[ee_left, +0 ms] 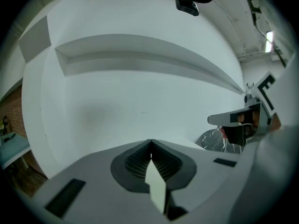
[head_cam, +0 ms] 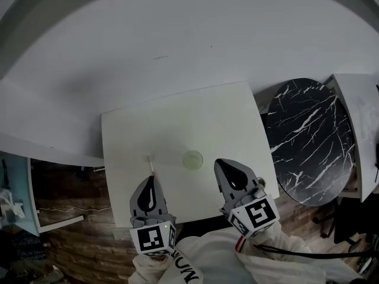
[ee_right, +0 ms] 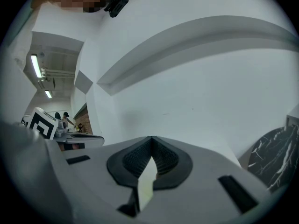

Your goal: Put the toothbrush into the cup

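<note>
Left gripper (head_cam: pixel 153 182) and right gripper (head_cam: pixel 222 169): grey, black pads, black-and-white marker cubes (head_cam: pixel 153 239). White sweatshirt (head_cam: pixel 213 256) with black lettering at 6 o'clock.

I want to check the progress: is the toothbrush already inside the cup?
No, the toothbrush lies on the table, apart from the cup, to its left.

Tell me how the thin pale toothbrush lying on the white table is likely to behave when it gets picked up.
The thin pale toothbrush looks slender and small, so it is probably light and fairly stiff. It lies flat on the white table, whose top looks smooth, so it may skid or swivel if nudged. Pinched near one end, it could tilt.
</note>
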A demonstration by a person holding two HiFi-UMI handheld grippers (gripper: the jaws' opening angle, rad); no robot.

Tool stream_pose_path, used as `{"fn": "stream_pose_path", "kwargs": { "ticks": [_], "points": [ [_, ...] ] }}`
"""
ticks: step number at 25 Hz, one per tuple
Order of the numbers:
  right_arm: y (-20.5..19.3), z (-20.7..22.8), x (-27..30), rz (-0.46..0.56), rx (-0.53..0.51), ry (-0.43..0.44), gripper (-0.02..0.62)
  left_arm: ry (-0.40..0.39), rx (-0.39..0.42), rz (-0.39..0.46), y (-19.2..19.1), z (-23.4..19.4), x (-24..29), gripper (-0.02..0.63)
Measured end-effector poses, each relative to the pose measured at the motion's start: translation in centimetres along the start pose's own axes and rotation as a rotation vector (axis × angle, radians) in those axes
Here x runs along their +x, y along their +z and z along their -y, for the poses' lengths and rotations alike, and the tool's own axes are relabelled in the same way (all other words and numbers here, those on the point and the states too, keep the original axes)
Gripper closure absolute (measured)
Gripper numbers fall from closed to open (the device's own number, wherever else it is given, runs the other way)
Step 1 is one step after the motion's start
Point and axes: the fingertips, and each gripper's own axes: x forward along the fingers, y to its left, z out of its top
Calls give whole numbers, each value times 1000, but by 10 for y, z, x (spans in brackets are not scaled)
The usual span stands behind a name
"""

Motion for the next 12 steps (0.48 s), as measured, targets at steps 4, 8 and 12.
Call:
{"fn": "stream_pose_path", "kwargs": {
  "ticks": [4, 8, 12],
  "points": [
    [-9, 0, 7, -23, -7, -5, 591, -12, 0, -11, -6, -5, 7, 595],
    [-26, 1, 19, -47, -11, -28, 591, -46, -20, -23, -18, -12, 21, 595],
    [-47, 1, 33, -69, -8, -40, 591, -75, -39, -46, -43, -18, 37, 595]
  ]
}}
